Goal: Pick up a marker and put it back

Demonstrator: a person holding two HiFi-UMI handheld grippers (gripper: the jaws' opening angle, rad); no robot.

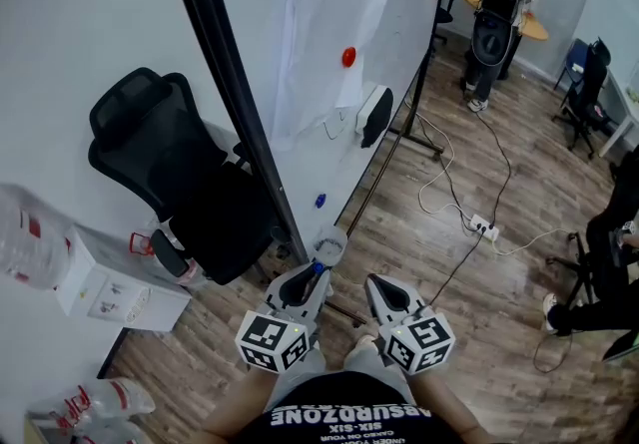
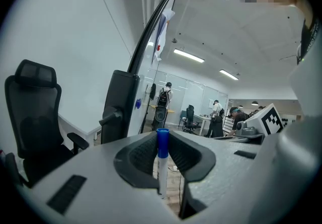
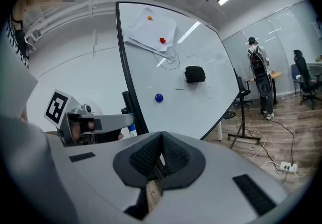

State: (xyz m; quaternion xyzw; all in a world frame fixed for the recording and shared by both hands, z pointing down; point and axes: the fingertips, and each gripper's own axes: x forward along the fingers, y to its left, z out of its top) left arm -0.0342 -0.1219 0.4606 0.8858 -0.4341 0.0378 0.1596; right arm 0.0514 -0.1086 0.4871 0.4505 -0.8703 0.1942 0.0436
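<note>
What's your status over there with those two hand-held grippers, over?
Left hand-held gripper shut on blue-capped marker, upright. Right hand-held gripper shut, empty. Whiteboard ahead; office chair off left.

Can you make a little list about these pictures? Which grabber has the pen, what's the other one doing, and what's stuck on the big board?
Left gripper: closed on the marker
Marker: white body, blue cap on top, standing upright between the jaws
Right gripper: jaws together, nothing in them
Whiteboard: holds a sheet of paper, red magnet, blue magnet and black eraser
Left of the board: black office chair
</note>
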